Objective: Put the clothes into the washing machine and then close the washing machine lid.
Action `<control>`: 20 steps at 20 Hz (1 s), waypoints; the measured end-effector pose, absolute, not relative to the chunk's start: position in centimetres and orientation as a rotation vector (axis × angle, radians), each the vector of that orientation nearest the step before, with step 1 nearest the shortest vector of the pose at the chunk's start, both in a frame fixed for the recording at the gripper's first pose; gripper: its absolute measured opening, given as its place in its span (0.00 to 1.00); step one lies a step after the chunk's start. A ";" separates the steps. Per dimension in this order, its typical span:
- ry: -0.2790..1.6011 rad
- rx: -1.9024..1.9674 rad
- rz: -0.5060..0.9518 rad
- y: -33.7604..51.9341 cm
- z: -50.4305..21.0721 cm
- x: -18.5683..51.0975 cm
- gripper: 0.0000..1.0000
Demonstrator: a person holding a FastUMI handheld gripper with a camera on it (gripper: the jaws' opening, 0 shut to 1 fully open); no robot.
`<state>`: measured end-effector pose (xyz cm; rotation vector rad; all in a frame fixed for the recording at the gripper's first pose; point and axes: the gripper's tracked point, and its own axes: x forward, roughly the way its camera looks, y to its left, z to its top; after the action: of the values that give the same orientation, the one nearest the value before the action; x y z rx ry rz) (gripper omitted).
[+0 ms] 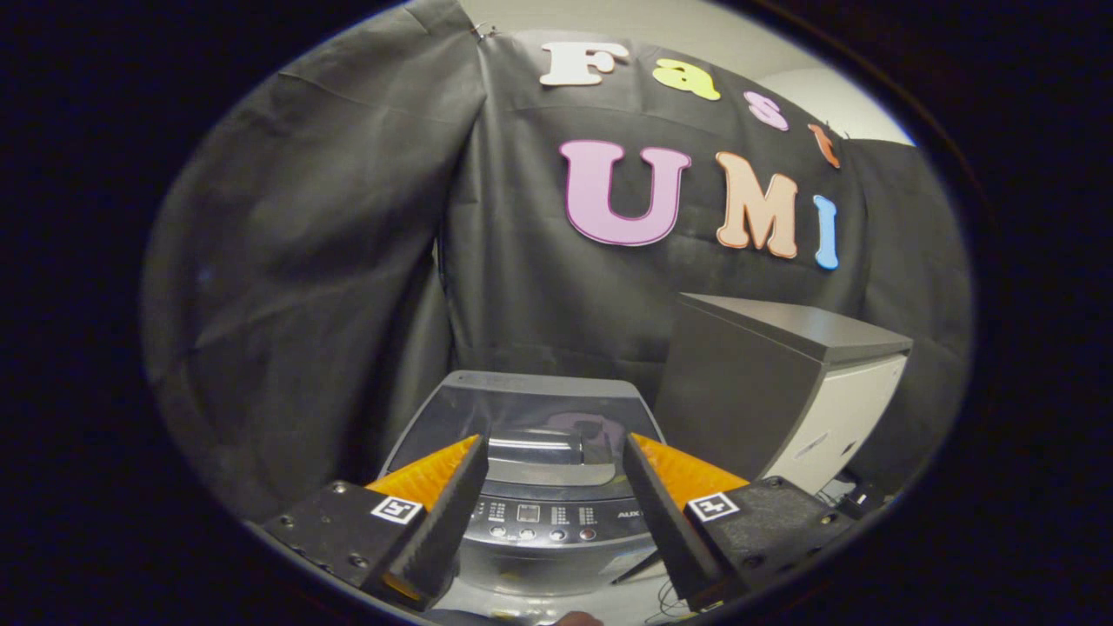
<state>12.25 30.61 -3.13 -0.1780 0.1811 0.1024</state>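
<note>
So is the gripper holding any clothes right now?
No. The gripper is open with nothing between its fingers, and the washing machine with its lid down sits just ahead.

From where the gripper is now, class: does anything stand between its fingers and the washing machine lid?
Nothing visible does. The gripper is open and holds nothing; the washing machine sits just ahead, framed between the fingers, its lid beyond them and apparently down. The grey cabinet stands beside the machine, off the path.

The gripper view looks forward and slightly down along the spread gripper at the nearby washing machine, black booth wall beyond.
</note>
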 end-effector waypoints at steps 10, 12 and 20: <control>0.158 -0.192 0.259 30.4 -0.7 8.0 0.95; 0.160 -0.194 0.291 29.9 -0.5 7.3 0.95; 0.035 -0.088 0.244 23.3 3.3 6.6 0.95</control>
<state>6.60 23.27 3.27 -0.0880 0.0346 0.2436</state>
